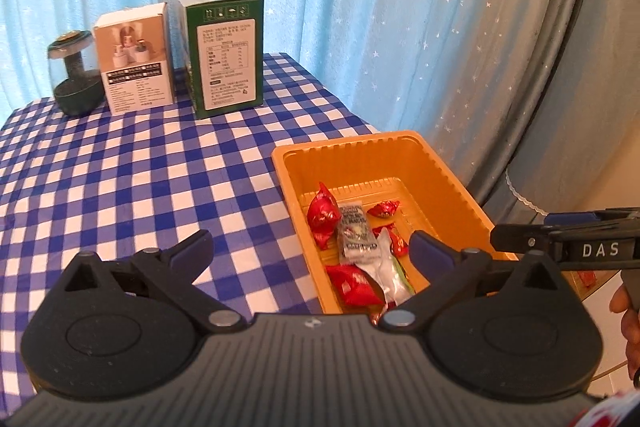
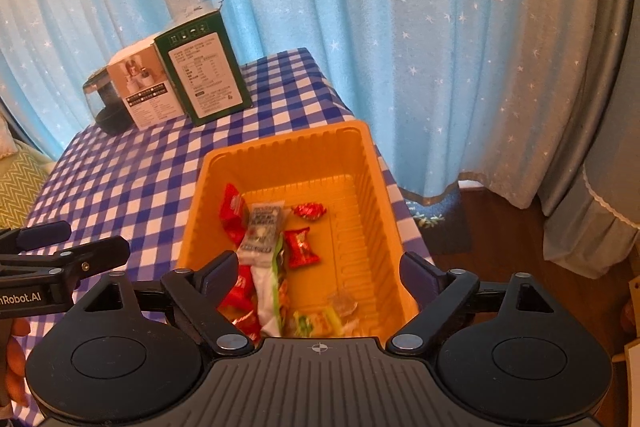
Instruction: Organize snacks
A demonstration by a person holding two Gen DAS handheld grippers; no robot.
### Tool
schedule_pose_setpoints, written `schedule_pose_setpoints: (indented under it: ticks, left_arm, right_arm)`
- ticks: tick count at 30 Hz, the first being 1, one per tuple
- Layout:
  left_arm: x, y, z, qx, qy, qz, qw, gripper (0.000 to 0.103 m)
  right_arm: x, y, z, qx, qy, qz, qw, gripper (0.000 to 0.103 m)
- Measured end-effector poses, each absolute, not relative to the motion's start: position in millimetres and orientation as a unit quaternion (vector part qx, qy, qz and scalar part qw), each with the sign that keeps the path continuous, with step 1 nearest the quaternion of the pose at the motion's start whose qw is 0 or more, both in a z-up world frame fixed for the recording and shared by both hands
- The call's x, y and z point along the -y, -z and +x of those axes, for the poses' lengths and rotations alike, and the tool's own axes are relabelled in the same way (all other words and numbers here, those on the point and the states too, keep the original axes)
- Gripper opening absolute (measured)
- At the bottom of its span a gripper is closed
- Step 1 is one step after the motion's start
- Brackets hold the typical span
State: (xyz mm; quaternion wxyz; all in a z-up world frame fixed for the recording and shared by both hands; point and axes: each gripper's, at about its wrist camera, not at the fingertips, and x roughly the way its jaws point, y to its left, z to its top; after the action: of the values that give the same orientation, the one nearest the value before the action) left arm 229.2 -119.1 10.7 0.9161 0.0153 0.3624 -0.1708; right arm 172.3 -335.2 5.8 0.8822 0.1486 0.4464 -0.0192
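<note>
Crinkly foil snacks [image 2: 304,247] fill ribbed orange tray [image 2: 376,223].

Glossy plastic tray [image 2: 288,155], checked cloth tablecloth [image 1: 140,179]

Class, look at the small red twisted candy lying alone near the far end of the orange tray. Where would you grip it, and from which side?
Grip the round middle of the red candy from straight above, jaws closing across its short width. Its twisted ends point sideways, and bare tray floor surrounds it, so the fingers probably have room.
</note>
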Motion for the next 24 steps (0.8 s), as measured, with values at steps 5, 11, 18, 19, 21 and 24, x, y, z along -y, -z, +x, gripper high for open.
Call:
schedule_pose_setpoints:
  ticks: [5,11,18,19,21,24]
  left_arm:
    - [107,-20,202,-0.361,0.159,0.012,0.919,0.103]
    - [93,-28,164,-0.363,0.144,0.010,0.921,0.103]
    - [74,-35,121,-0.359,0.125,-0.016,0.925,0.103]
    - [72,-36,116,-0.358,0.122,-0.018,0.926,0.103]
    - [67,-39,104,-0.356,0.116,-0.022,0.927,0.103]
    - [64,-44,87,-0.351,0.110,-0.022,0.930,0.103]
  right_arm:
    - [318,-18,148,-0.442,0.017,0.143,0.886,0.087]
    - [300,-35,116,-0.427,0.018,0.144,0.892,0.087]
    - [274,-48,78,-0.415,0.009,0.136,0.900,0.087]
    - [270,-49,73,-0.414,0.008,0.132,0.900,0.087]
    - [263,-51,64,-0.413,0.005,0.125,0.902,0.087]
    - [256,-53,51,-0.413,0.007,0.124,0.902,0.087]
